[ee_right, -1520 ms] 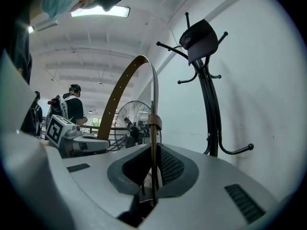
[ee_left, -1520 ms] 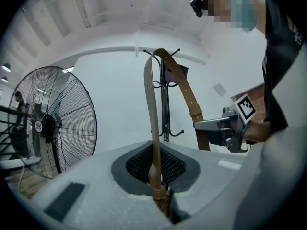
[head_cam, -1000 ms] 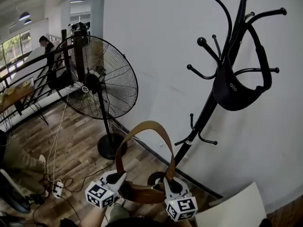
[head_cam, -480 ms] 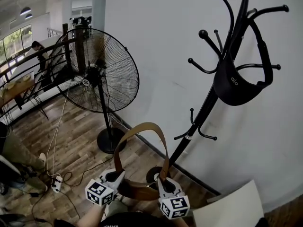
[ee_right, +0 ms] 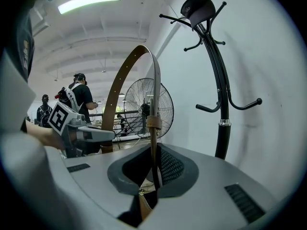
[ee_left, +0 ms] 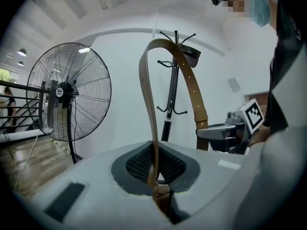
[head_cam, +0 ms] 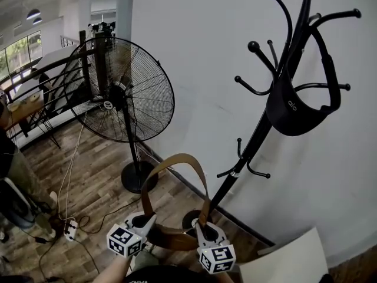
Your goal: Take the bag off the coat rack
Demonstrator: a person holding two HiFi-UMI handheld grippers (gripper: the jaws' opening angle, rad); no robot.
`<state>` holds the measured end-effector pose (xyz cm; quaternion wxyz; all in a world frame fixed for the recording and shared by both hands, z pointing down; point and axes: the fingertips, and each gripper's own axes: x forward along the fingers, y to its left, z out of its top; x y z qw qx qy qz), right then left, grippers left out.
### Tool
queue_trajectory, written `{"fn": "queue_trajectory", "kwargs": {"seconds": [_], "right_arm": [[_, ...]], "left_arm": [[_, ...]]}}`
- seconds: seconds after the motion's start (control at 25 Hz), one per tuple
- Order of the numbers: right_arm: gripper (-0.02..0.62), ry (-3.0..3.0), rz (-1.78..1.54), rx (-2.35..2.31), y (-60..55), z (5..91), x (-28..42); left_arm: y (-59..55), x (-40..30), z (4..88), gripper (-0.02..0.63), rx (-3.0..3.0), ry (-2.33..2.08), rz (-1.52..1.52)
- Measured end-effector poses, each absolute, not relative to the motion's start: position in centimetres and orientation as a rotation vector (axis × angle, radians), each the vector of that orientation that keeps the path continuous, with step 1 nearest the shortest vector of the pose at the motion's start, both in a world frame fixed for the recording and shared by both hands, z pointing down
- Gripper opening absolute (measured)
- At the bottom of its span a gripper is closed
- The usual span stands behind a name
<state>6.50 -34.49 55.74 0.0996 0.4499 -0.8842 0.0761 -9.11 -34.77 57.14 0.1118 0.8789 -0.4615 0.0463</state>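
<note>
- Since a second ago my right tool (head_cam: 204,226) has edged slightly left; my left tool (head_cam: 146,220) has barely shifted.
- The brown bag (head_cam: 172,239) is half hidden between them, low down and clear of the coat rack (head_cam: 258,135).
- Both tools pinch strap (head_cam: 177,157) ends; the strap arches upright and the bag lies crosswise.

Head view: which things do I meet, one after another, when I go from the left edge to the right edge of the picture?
railing → standing fan → brown bag strap → black bag
</note>
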Motion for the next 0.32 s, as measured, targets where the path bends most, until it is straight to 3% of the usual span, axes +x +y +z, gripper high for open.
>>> {"fn": "queue_trajectory", "kwargs": {"seconds": [0.32], "right_arm": [[0.025,-2.619,0.213,1.349,-35.02,54.93,6.92]], "left_arm": [[-35.24,-8.67,56.34,0.012,2.597,-1.347,0.129]]}}
